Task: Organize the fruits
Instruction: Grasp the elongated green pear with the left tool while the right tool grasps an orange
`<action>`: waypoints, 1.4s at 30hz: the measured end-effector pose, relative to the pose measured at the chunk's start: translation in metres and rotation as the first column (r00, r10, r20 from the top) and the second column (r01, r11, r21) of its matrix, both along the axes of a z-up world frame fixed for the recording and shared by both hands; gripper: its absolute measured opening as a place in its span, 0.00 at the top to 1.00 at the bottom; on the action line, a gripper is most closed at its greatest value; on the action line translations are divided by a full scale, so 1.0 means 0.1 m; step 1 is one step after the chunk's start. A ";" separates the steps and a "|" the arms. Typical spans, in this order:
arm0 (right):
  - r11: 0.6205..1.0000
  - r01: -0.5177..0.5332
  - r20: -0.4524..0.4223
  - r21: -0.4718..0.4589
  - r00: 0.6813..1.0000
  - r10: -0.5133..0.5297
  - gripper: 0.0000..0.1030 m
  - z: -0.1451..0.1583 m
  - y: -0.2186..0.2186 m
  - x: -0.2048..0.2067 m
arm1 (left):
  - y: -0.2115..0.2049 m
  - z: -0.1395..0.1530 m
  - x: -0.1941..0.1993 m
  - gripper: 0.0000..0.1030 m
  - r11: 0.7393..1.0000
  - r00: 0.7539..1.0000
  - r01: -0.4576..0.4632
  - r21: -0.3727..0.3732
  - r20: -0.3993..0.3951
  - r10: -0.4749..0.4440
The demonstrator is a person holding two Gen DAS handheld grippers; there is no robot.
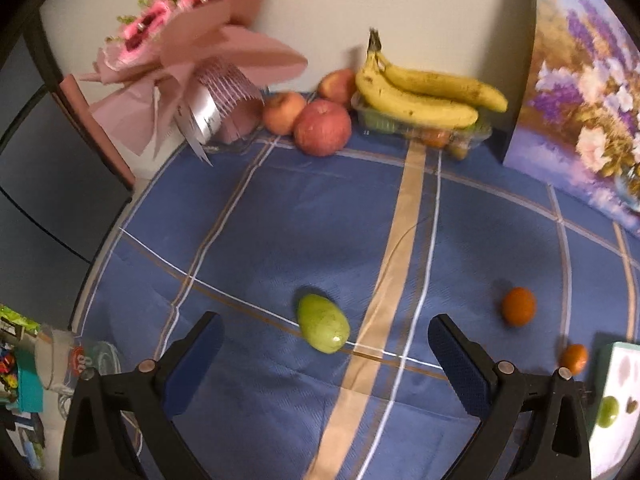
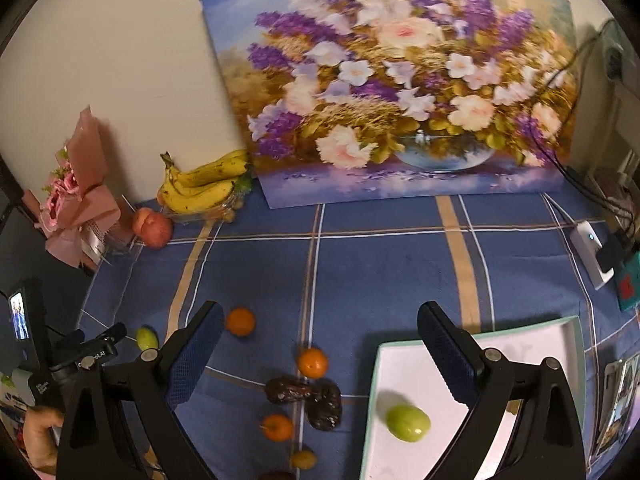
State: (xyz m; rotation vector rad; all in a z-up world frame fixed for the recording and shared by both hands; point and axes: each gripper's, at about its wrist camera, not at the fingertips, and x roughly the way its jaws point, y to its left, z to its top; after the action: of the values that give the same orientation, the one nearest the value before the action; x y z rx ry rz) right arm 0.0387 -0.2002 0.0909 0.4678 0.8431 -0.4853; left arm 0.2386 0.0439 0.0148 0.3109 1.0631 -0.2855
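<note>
My left gripper (image 1: 326, 344) is open and empty, low over the blue checked cloth, with a green oval fruit (image 1: 322, 329) lying between its jaws, touching neither. The same fruit shows small in the right wrist view (image 2: 146, 338). My right gripper (image 2: 320, 330) is open and empty, hovering over the left edge of a white square plate (image 2: 532, 340). A second green fruit (image 2: 408, 423) lies on that plate. Small oranges (image 2: 240, 321) (image 2: 313, 363) (image 2: 277, 427) and two dark dates (image 2: 289, 390) (image 2: 326, 410) lie on the cloth between the jaws.
At the back are bananas (image 1: 424, 92) on a clear tray, apples (image 1: 322, 127), a pink bouquet (image 1: 188, 52) and a flower painting (image 2: 396, 84). A power strip with cables (image 2: 592, 252) sits at the right. A glass (image 1: 60, 360) stands at the left table edge.
</note>
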 end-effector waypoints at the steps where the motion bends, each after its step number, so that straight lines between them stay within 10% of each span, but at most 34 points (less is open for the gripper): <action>1: 1.000 -0.010 -0.008 0.002 1.000 0.010 0.05 -0.04 0.02 0.07 | 0.00 -0.06 0.03 0.00 1.000 1.000 -0.002 0.004 -0.012 0.002; 14: 0.995 -0.025 -0.192 0.101 0.980 0.045 0.05 -1.07 0.09 0.45 | 0.01 -0.68 0.18 0.01 0.999 0.994 -0.042 -0.001 -0.098 0.042; 21: 0.993 -0.015 -0.256 0.120 0.966 0.046 0.07 -1.42 0.11 0.47 | 0.04 -0.97 0.28 0.23 0.994 0.980 -0.101 -0.032 -0.175 0.094; 27: 0.993 -0.044 -0.282 0.107 0.957 0.073 0.28 -1.54 0.16 0.50 | 0.05 -0.96 0.30 0.59 0.990 0.977 -0.129 -0.059 -0.177 0.117; 34: 0.992 -0.081 -0.284 0.097 0.953 0.106 0.63 -1.56 0.22 0.50 | 0.04 -0.93 0.30 0.59 0.986 0.974 -0.132 -0.097 -0.196 0.111; 42: 0.992 -0.106 -0.267 0.062 0.956 0.119 0.65 -1.41 0.28 0.40 | -0.02 -0.75 0.11 0.59 0.990 0.981 -0.073 -0.120 -0.187 0.050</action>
State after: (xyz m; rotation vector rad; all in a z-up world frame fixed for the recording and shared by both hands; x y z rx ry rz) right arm 0.0786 -0.1726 -0.0504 0.3994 1.1406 -0.4300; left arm 0.2495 0.0419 -0.0604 0.1396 1.2280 -0.3291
